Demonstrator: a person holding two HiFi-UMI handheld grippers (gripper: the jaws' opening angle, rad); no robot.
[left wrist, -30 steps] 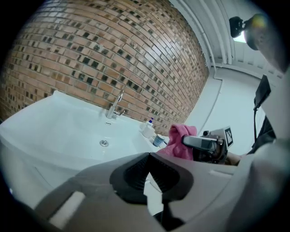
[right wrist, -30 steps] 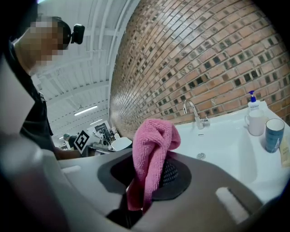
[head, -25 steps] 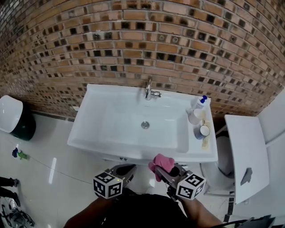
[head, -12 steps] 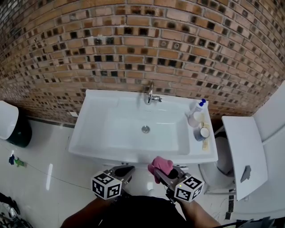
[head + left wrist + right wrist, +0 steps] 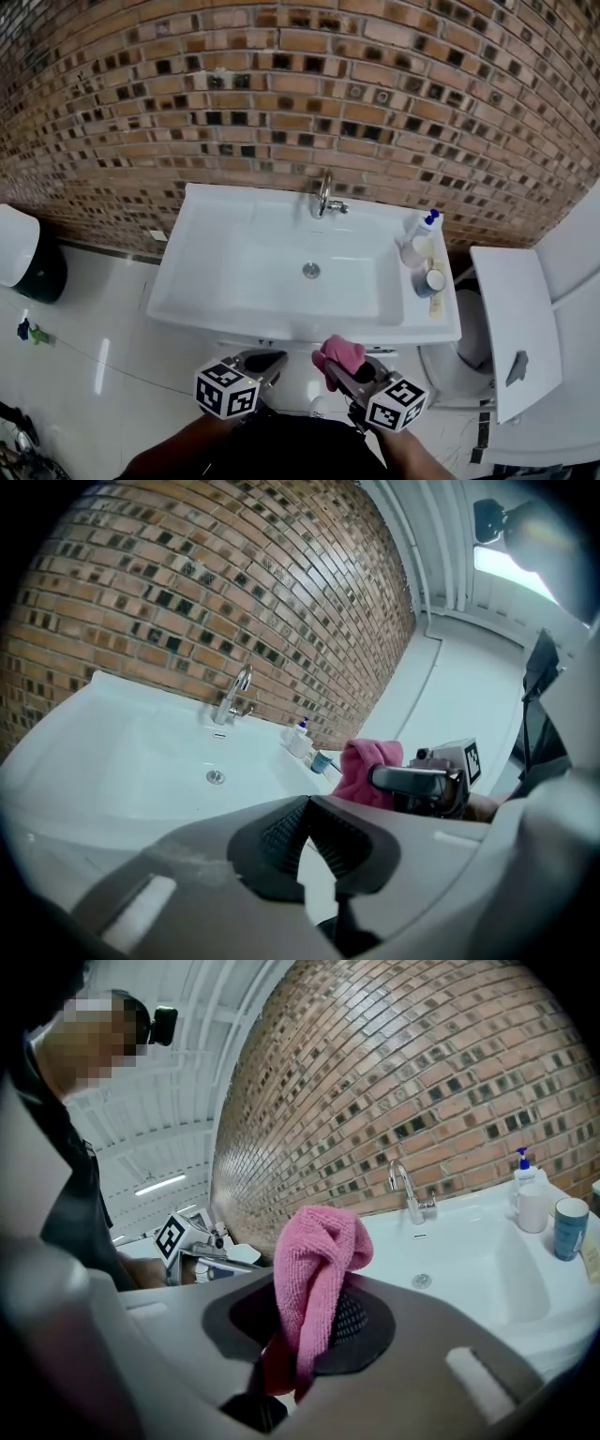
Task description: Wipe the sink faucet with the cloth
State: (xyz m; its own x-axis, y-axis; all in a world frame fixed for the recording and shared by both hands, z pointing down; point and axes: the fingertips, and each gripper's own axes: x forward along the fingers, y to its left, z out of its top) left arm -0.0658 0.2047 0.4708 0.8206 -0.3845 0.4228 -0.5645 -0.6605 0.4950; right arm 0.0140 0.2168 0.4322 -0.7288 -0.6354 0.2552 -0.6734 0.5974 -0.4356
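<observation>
While held low, short of the white sink's [image 5: 187, 291] front rim: left tool [image 5: 265, 360], pads pressed together, nothing between. Chrome faucet [image 5: 325, 195] at the basin's back edge. Right tool [image 5: 339, 367] pinching pink cloth [image 5: 339, 353], bunched upward, well apart from faucet. Soap bottle [image 5: 419, 239] and cup [image 5: 432, 280] on right ledge.

Part of the cloth [image 5: 319, 1255] is hidden between the right tool's [image 5: 307, 1321] jaws.

Two grippers in your hands: left gripper [image 5: 266, 360], right gripper [image 5: 343, 369]. One cloth [image 5: 338, 351]. One sink [image 5: 187, 281], one faucet [image 5: 324, 197], one drain [image 5: 310, 270]. One pump bottle [image 5: 418, 240], one cup [image 5: 432, 279]. One toilet [image 5: 511, 319], one bin [image 5: 30, 258].
</observation>
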